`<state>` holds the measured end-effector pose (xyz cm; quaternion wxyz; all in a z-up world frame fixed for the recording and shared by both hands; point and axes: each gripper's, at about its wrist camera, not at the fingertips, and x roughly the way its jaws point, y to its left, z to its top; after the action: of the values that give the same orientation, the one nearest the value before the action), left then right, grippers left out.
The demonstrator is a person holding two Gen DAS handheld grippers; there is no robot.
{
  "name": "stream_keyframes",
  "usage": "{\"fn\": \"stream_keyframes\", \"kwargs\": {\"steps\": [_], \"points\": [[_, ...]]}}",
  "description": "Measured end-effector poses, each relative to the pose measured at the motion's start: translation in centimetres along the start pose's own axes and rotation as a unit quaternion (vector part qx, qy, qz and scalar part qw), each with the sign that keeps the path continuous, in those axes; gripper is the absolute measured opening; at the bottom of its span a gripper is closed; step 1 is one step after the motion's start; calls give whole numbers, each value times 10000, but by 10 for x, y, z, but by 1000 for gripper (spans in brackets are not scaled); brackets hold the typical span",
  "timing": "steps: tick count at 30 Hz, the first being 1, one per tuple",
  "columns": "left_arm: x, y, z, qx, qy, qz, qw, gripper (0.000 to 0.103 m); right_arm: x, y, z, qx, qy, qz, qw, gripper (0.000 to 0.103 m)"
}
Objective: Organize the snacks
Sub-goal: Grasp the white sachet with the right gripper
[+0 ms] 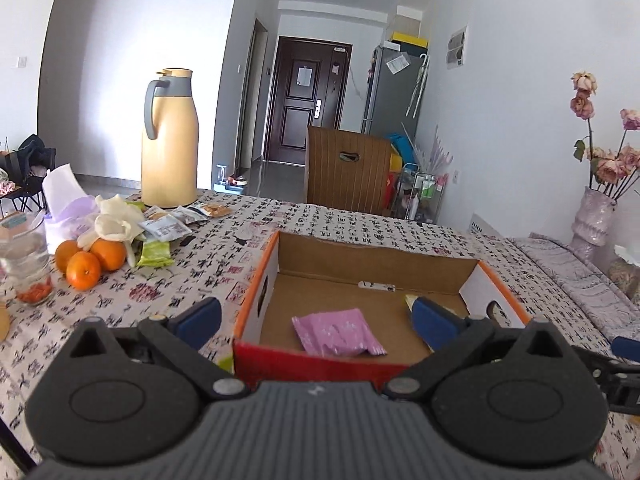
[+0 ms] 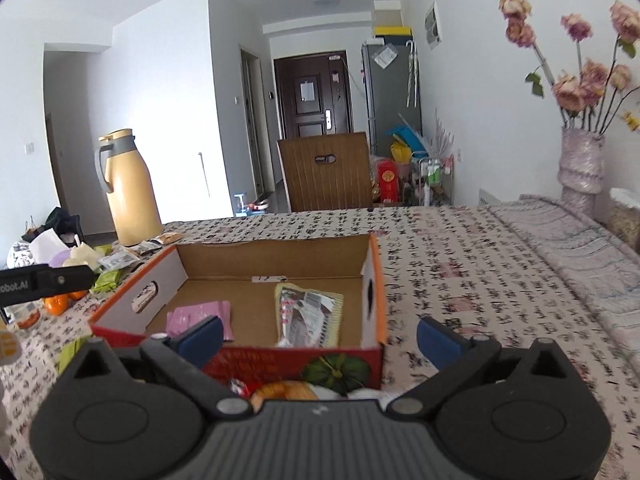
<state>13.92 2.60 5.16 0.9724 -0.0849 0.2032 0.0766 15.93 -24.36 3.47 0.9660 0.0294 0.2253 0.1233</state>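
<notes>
Open cardboard box (image 2: 276,264) with orange rims on the patterned tablecloth (image 2: 460,264), two snack packets inside.
One pink packet (image 1: 338,332), one yellowish printed packet (image 2: 310,316); three oranges (image 1: 86,262) lie beside more packets (image 1: 168,228). Left gripper (image 1: 316,318) and right gripper (image 2: 320,338) both gape empty.

Cardboard box (image 2: 370,280): 1
Packets in box: 2, one pink (image 1: 338,332), one yellow-edged (image 2: 310,316)
Oranges (image 1: 86,262): 3
Thermos jug (image 1: 170,140): 1
Vase of flowers (image 2: 582,164): 1

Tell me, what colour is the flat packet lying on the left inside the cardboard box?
The packet is pink; the left wrist view shows it best.
</notes>
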Motion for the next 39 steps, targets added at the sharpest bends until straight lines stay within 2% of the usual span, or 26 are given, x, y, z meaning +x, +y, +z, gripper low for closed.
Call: {"fn": "stream_keyframes", "kwargs": {"steps": [5,15,20,30,33,35,39], "points": [[-19,9,-20,-46,-6,-34,10000,103,-30,-5,-20,-73,-86,-38,9999,103],[-42,27,-64,-132,359,-171,9991,103,-67,-13,-63,106,-12,-227,9997,103],[-52,27,-83,169,408,-175,9989,103,-72,-17,-84,166,249,-378,9988,103],[-49,34,-99,182,644,-203,9976,103,-55,-19,-110,62,796,-558,9952,102],[-48,34,-100,177,686,-227,9972,103,-44,-24,-115,103,938,-536,9941,99],[-46,34,-101,167,727,-224,9970,103,-38,-26,-118,92,1004,-559,9933,90],[-45,35,-100,157,734,-192,9970,103,-35,-21,-124,-144,942,-583,9937,79]]}}
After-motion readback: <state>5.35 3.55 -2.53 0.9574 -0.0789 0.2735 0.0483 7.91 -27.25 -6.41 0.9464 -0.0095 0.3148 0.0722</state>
